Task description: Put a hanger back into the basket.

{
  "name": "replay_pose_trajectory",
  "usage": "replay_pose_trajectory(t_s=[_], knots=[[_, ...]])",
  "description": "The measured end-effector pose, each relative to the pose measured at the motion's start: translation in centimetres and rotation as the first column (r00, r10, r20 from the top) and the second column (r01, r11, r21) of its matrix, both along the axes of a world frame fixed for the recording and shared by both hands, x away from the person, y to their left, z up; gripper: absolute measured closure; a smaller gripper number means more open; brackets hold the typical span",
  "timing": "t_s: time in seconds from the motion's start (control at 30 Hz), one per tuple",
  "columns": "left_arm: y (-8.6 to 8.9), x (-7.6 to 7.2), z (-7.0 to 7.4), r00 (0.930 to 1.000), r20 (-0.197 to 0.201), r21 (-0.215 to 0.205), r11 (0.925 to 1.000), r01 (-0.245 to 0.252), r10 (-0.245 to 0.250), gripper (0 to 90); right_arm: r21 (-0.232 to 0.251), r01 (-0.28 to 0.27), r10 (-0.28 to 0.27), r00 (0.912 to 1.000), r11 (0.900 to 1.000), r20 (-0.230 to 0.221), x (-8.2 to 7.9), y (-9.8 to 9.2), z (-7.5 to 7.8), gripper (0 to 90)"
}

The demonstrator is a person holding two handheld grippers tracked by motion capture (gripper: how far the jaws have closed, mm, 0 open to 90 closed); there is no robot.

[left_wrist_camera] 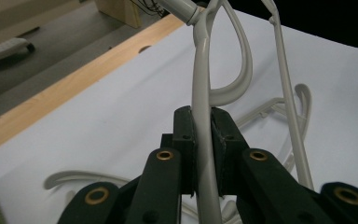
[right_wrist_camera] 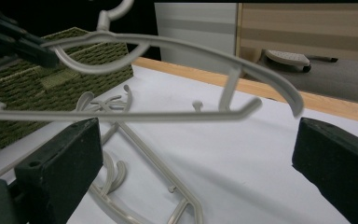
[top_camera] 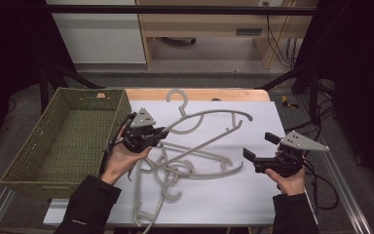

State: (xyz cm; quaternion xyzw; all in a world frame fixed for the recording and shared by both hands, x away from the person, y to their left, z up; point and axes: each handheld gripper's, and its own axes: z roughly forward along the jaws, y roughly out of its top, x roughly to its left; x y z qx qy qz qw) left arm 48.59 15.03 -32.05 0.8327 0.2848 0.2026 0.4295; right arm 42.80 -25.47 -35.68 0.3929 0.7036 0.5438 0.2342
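Hanger: a pale grey plastic hanger point(top_camera: 209, 116) with a hook on top, lifted above the white table cover point(top_camera: 253, 195), tilted.
Left gripper: the left gripper point(top_camera: 161, 132) is clenched on one arm of the hanger, beside the basket.
Right gripper: the right gripper point(top_camera: 257, 147) has its jaws wide apart, grasping nothing, near the table's right edge.
Around: other grey hangers point(top_camera: 185, 168) lie tangled on the cover under the lifted one.
Container: the green woven basket point(top_camera: 24, 161) stands left of the cover; nothing visible inside.

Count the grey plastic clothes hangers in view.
3: lifted hanger in the left gripper, middle hanger on the sheet, front hanger by the near edge; tangle may hide more.
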Motion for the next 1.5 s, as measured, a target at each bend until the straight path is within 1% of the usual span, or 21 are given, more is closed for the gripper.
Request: replay_pose_trajectory(t_s=[0.03,0.07,0.2,0.23,0.4,0.43,0.47,0.53,0.7,0.73,0.77,1.0,1.03,1.13,1.17,1.2,1.23,1.3,1.33,1.37,1.5], knots=[[0.0,0.0,0.0,1.0,0.0,0.0,1.0,0.0,0.0,81.8,0.0,0.0,0.0,1.0,1.0,-0.001,0.0,0.0,0.0,1.9],[1.0,-0.2,0.8,0.9998,0.017,0.005,0.9999,-0.012,0.012,81.8,0.0,0.002,-0.002,1.0,1.0,0.0,0.0,0.0,0.0,1.9],[2.4,-0.5,1.8,0.9985,0.043,0.004,0.9994,-0.034,0.034,81.8,0.005,0.005,-0.005,1.0,1.0,0.0,0.0,0.0,0.0,1.9],[3.5,-0.6,2.5,0.9969,0.059,-0.001,0.9986,-0.052,0.052,81.8,0.004,0.006,-0.006,1.0,1.0,0.0,0.0,0.0,0.0,1.9],[6.3,-0.8,3.6,0.991,0.093,-0.011,0.9953,-0.096,0.097,81.8,0.003,0.007,-0.007,1.0,1.0,-0.001,0.0,0.0,0.0,1.9],[6.3,-0.8,3.6,0.991,0.093,-0.011,0.9953,-0.096,0.097,81.8,0.002,0.008,-0.008,1.0,1.0,-0.001,0.0,0.0,0.0,1.9],[7.4,-0.9,3.9,0.9888,0.093,-0.012,0.9931,-0.116,0.117,81.8,0.004,0.009,-0.009,1.0,1.0,0.0,0.0,0.0,0.0,1.9],[8.5,-1.0,4.2,0.9864,0.095,-0.015,0.991,-0.133,0.134,81.8,0.003,0.01,-0.01,1.0,1.0,-0.001,0.0,0.0,0.0,1.9],[10.9,-1.0,4.5,0.9771,0.104,-0.015,0.9826,-0.185,0.185,81.9,0.0,0.007,-0.007,1.0,1.0,-0.006,0.0,0.0,-0.1,1.9],[10.9,-1.0,4.5,0.9771,0.104,-0.015,0.9826,-0.185,0.185,81.9,0.003,0.01,-0.01,0.9999,1.0,-0.006,0.1,0.0,-0.1,1.8],[11.8,-1.0,4.5,0.9732,0.111,-0.016,0.9795,-0.201,0.202,81.9,0.003,0.01,-0.01,0.9999,1.0,-0.005,0.1,0.0,-0.1,1.9],[15.3,-1.0,4.4,0.9624,0.127,-0.006,0.9705,-0.241,0.24,81.9,-0.002,0.006,-0.006,1.0,1.0,-0.007,0.1,0.0,-0.1,1.8],[15.3,-1.0,4.4,0.9624,0.127,-0.006,0.9705,-0.241,0.24,81.9,-0.002,0.006,-0.006,1.0,1.0,-0.007,0.1,0.0,-0.1,1.8],[17.0,-0.9,4.4,0.9593,0.128,-0.007,0.9675,-0.253,0.252,81.8,-0.004,0.008,-0.008,0.9999,1.0,-0.008,0.1,0.1,-0.2,1.8],[17.0,-0.9,4.4,0.9593,0.128,-0.007,0.9675,-0.253,0.252,81.9,-0.004,0.008,-0.008,0.9999,1.0,-0.008,0.1,0.1,-0.2,1.8],[18.1,-0.8,4.3,0.9596,0.128,-0.009,0.9678,-0.252,0.251,81.9,-0.003,0.006,-0.006,0.9999,1.0,-0.009,0.2,0.2,-0.2,1.7],[18.5,-0.8,4.3,0.9613,0.115,-0.014,0.968,-0.251,0.25,81.8,-0.005,0.006,-0.006,0.9999,1.0,-0.012,0.2,0.2,-0.2,1.7],[19.0,-0.7,4.2,0.961,0.115,-0.017,0.9677,-0.252,0.252,81.9,-0.006,0.006,-0.006,0.9999,1.0,-0.012,0.2,0.2,-0.2,1.7],[20.0,-0.7,4.1,0.9606,0.11,-0.02,0.9668,-0.255,0.255,81.9,-0.004,0.007,-0.007,0.9999,1.0,-0.01,0.2,0.2,-0.2,1.7],[20.0,-0.7,4.1,0.9606,0.11,-0.02,0.9668,-0.255,0.255,81.9,-0.004,0.007,-0.007,0.9999,1.0,-0.01,0.2,0.2,-0.2,1.7],[22.2,-0.4,3.7,0.9543,0.106,-0.001,0.9598,-0.281,0.279,81.8,-0.006,0.009,-0.009,0.9999,1.0,-0.012,0.2,0.3,-0.2,1.7]])
